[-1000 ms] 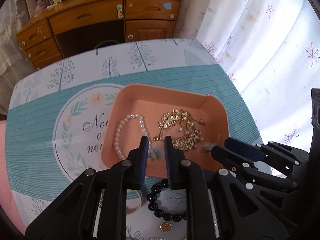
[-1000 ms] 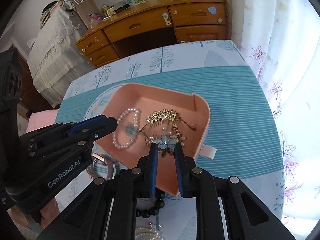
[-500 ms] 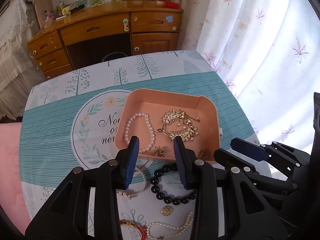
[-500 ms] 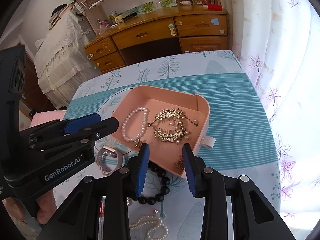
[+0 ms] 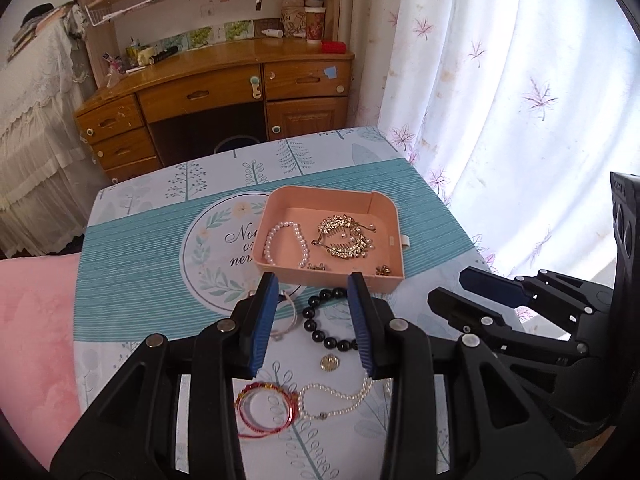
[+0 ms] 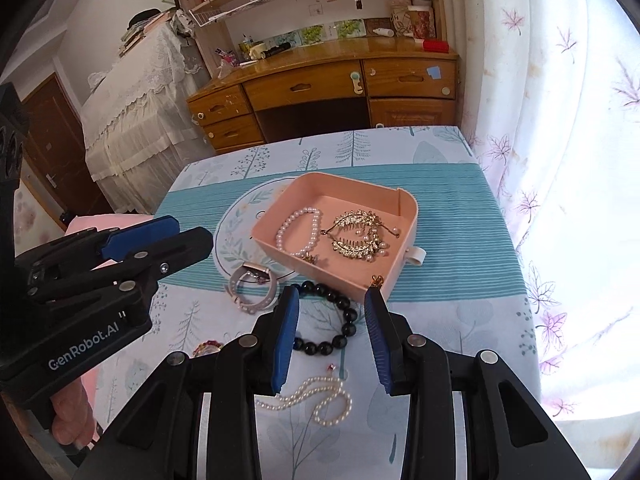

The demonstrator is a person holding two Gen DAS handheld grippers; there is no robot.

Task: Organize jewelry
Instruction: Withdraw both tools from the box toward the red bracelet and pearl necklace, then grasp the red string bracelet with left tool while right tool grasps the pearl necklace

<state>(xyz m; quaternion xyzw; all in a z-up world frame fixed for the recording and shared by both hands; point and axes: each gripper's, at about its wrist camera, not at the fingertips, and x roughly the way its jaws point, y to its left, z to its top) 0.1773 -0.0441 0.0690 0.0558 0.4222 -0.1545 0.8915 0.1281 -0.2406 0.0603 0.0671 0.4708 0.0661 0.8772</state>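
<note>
From the left wrist camera, the left gripper (image 5: 314, 300) hangs above the table with its blue-padded jaws apart and nothing between them. Just beyond the tips sits the pink tray (image 5: 320, 278), holding a pearl bracelet (image 5: 286, 244), a gold hair comb (image 5: 346, 236) and two small gold earrings (image 5: 316, 267) along its near wall. Seen through the gap between the jaws lies a black bead bracelet (image 5: 324, 328) on the patterned tablecloth (image 5: 132, 264), with a gold coin pendant (image 5: 330, 362) nearer the camera. Below the jaws lie a red bangle (image 5: 266, 410) and a pearl necklace (image 5: 340, 398).

From the right wrist camera, the right gripper (image 6: 332, 304) also has its jaws apart and empty. The black bead bracelet (image 6: 340, 320) lies between them, the pink tray (image 6: 344, 276) just past the tips, and a watch (image 6: 252, 288) off the left jaw. The left gripper (image 6: 168, 232) shows at the left edge.
</note>
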